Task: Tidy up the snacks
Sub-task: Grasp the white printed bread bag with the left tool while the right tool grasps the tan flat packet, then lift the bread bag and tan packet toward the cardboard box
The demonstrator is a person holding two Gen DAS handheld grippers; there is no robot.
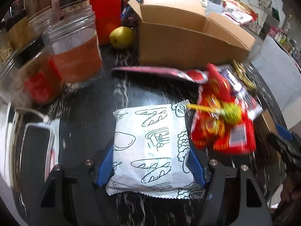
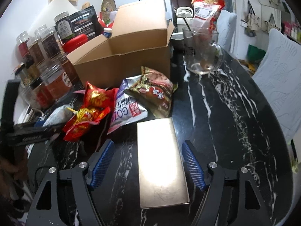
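Snacks lie loose on the black marbled table [image 2: 235, 113] in front of an open cardboard box [image 2: 122, 64]. My left gripper [image 1: 150, 162] is clenched on a white bread packet [image 1: 150, 150], blue ribbed pads pressing its puffy sides. My right gripper [image 2: 148, 165] is released, straddling a flat metallic box [image 2: 160, 162] without touching it. With the packet I'd squeeze lightly, since the soft film will crumple, lift it clear of the red wrappers [image 1: 223, 131] beside it, then lower it into the cardboard box. Crinkly foil bags [image 2: 150, 92] lean against the box wall.
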